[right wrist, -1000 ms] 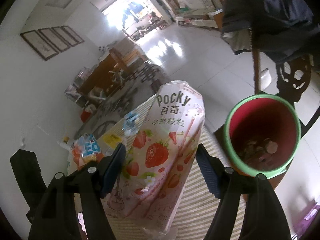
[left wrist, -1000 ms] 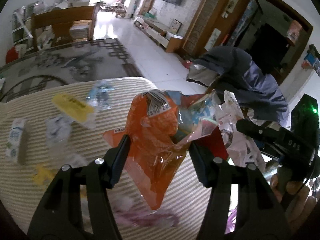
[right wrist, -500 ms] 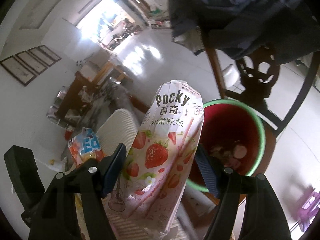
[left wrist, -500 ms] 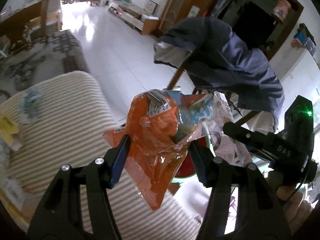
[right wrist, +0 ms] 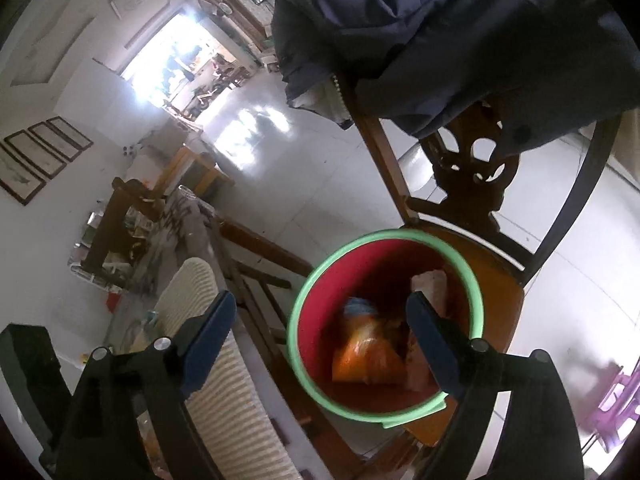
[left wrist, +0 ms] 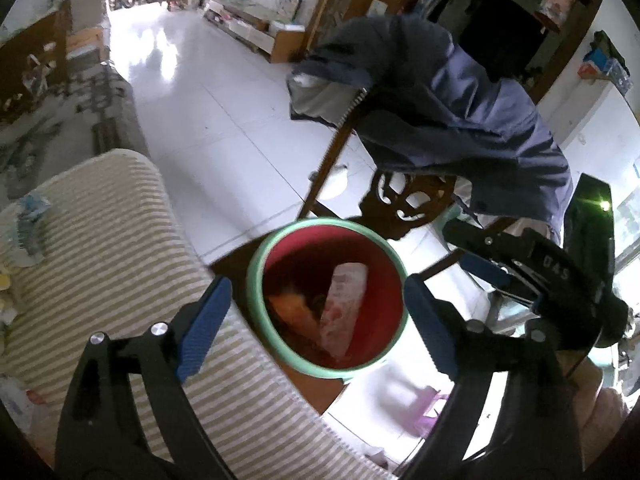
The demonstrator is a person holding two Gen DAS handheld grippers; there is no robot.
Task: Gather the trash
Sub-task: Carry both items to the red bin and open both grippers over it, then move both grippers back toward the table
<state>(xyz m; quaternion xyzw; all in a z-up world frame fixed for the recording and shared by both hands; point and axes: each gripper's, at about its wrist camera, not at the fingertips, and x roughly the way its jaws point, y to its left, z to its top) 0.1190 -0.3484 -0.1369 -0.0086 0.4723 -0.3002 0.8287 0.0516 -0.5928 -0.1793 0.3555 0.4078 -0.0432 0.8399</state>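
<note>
- Red inside, green at the rim: we see the bucket point(left wrist: 256, 276) at centre frame, standing on a wooden chair point(right wrist: 476, 256).
- Inside it lie an orange wrapper point(right wrist: 364, 356) and a pink packet point(left wrist: 344, 312); their print is too blurred to read.
- Left gripper point(left wrist: 318, 312): jaws apart, holding nothing.
- Right gripper point(right wrist: 320, 334): jaws apart, holding nothing; at right of the left view its body bears "04S".
- Striped tablecloth point(left wrist: 100, 256), lower left; a navy jacket point(left wrist: 460, 120) drapes the chair back.

Both wrist views look steeply down, close above the red bucket point(left wrist: 362, 254) point(right wrist: 316, 320) on the chair point(left wrist: 404, 200) point(right wrist: 492, 248); left view adds the striped table point(left wrist: 100, 240).
</note>
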